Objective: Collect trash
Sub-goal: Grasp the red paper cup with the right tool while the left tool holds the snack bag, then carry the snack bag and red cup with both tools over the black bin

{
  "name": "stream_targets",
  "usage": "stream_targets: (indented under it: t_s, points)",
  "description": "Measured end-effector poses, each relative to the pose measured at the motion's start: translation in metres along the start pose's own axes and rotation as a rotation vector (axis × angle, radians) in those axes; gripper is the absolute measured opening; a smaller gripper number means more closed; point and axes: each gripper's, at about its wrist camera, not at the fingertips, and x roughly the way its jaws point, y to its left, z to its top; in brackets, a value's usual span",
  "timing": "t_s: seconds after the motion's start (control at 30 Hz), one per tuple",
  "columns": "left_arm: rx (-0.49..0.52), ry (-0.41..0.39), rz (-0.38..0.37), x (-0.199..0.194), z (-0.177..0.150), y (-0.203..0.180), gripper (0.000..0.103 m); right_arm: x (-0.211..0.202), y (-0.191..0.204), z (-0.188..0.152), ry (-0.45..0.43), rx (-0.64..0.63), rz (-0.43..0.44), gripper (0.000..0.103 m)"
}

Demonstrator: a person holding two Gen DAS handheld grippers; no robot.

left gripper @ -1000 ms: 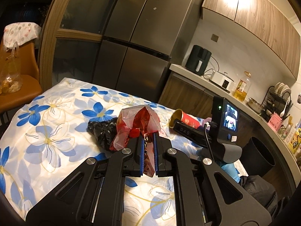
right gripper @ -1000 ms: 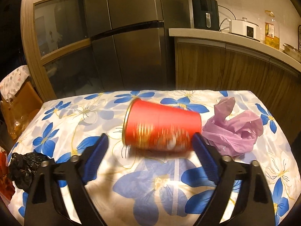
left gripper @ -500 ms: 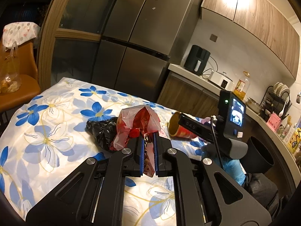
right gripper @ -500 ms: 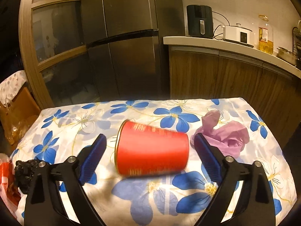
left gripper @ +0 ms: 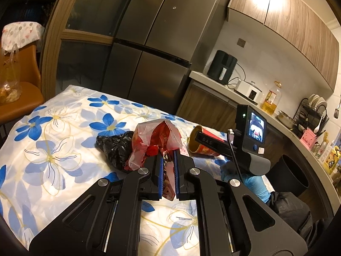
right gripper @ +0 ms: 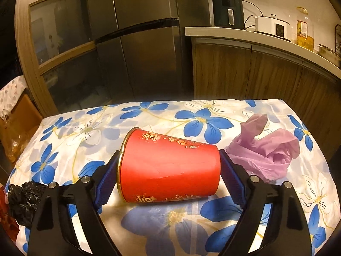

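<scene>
A red paper cup (right gripper: 170, 166) lies on its side on the flowered tablecloth (right gripper: 149, 115), its mouth to the left. My right gripper (right gripper: 168, 164) straddles it lengthwise and its jaws are closing, one blue pad against the rim and the other against the base. In the left wrist view the cup (left gripper: 199, 147) shows under that gripper's finger. My left gripper (left gripper: 168, 157) is shut on a red plastic bag (left gripper: 157, 136), pinching its lower edge. A crumpled black bag (left gripper: 115, 147) lies just left of the red one.
A crumpled purple bag (right gripper: 268, 153) lies right of the cup. A black bin (left gripper: 294, 175) stands on the floor past the table's right edge. A blue-gloved hand (left gripper: 253, 183) holds the right gripper. An orange chair (left gripper: 19, 98) stands at the left.
The right gripper has moved forward around the cup, and its pads, earlier apart from the cup, now sit at both ends. The left gripper and the red bag have not moved.
</scene>
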Motion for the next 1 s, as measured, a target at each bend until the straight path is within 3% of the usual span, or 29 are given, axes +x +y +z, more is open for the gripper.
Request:
stream_targets:
  t_s: [0.5,1.0]
  points:
    - [0.006,-0.004,0.001,0.0,0.001,-0.002,0.007,-0.014,-0.003,-0.003,-0.023,0.005,0.017,0.083]
    - [0.052,-0.011,-0.001,-0.009,-0.002,-0.031,0.007,-0.087,-0.017,-0.019,-0.1,-0.008,0.084,0.083]
